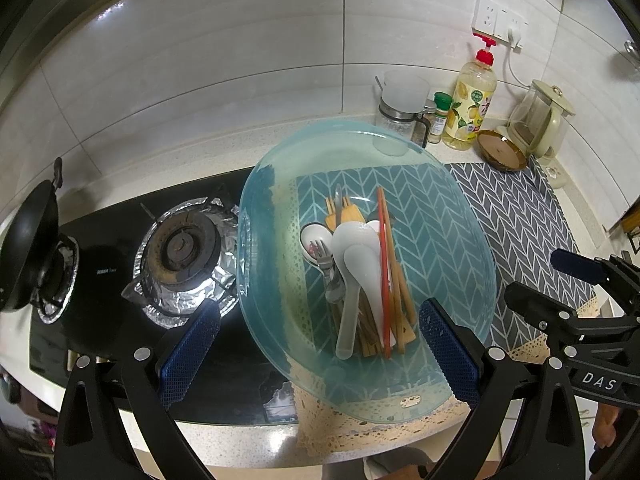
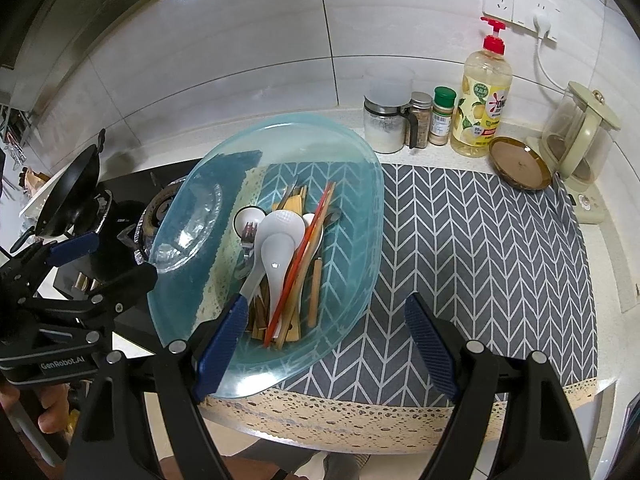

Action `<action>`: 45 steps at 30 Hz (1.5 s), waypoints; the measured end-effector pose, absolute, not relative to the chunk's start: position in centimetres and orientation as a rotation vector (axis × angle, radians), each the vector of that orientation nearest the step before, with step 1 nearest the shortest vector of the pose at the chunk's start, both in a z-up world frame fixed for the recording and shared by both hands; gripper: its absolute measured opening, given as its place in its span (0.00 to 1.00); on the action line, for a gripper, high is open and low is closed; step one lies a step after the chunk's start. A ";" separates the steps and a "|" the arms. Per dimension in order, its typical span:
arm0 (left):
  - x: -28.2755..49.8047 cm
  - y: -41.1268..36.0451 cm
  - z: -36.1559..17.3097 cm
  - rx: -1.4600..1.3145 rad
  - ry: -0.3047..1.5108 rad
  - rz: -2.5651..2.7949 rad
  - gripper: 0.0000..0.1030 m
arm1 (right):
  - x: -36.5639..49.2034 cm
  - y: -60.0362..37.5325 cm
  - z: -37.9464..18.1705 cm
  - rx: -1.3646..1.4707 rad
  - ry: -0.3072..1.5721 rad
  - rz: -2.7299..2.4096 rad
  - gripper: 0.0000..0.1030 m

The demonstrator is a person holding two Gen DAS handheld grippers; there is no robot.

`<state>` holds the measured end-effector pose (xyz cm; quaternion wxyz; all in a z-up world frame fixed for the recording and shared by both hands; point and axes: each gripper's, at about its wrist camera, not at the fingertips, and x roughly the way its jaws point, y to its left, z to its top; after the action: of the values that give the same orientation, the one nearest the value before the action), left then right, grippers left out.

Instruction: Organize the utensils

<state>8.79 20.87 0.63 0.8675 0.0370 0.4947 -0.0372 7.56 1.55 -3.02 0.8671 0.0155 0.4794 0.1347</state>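
With both grippers, left and right, open and holding nothing, we judge the utensils piled in the glass dish on the worktop light, stiff and slippery, so we take one by its handle.

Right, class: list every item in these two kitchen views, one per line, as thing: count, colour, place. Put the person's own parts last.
Glass platter: one, clear blue, on the mat beside the stove.
Utensil pile: several, white spoons, wooden and red chopsticks, metal forks, heaped in the platter.
Mat: one, grey with white chevrons, on the counter.
Gas stove: one, black, foil round the burner, left of the platter.
Pan: one, black, on the far burner.
Jars: three, clear and green-capped, by the wall.
Soap bottle: one, yellow, red pump.
Saucer: one, brown.
Kettle: one, cream.
Left gripper: blue pads, open.
Right gripper: blue pads, open.
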 end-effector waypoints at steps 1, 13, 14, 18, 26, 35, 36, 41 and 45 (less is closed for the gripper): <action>8.8 20.9 0.6 0.078 1.036 -0.077 0.96 | 7.6 1.6 -3.0 0.032 1.004 0.284 0.76; 9.3 21.0 0.5 0.078 1.040 -0.087 0.96 | 7.6 1.6 -3.0 0.028 1.008 0.283 0.76; 9.3 20.9 0.5 0.078 1.039 -0.086 0.96 | 7.6 1.6 -3.0 0.027 1.007 0.280 0.76; 9.3 20.9 0.6 0.077 1.038 -0.084 0.96 | 7.6 1.6 -3.0 0.027 1.007 0.278 0.76; 9.3 21.1 0.7 0.080 1.030 -0.090 0.96 | 7.6 1.6 -3.0 0.023 1.008 0.277 0.76; 9.3 21.0 0.7 0.080 1.031 -0.089 0.96 | 7.6 1.8 -2.9 0.022 1.008 0.276 0.76; 9.3 21.0 0.7 0.080 1.031 -0.088 0.96 | 7.5 1.7 -2.9 0.021 1.008 0.276 0.76; 9.3 21.0 0.7 0.080 1.031 -0.090 0.96 | 7.6 1.8 -2.9 0.017 1.008 0.278 0.76; 9.2 21.1 0.6 0.081 1.035 -0.089 0.96 | 7.6 1.8 -2.9 0.017 1.008 0.278 0.76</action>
<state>9.25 21.06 0.65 0.8673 0.0388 0.4944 -0.0427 7.60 1.75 -2.89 0.8663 0.0083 0.4815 0.1325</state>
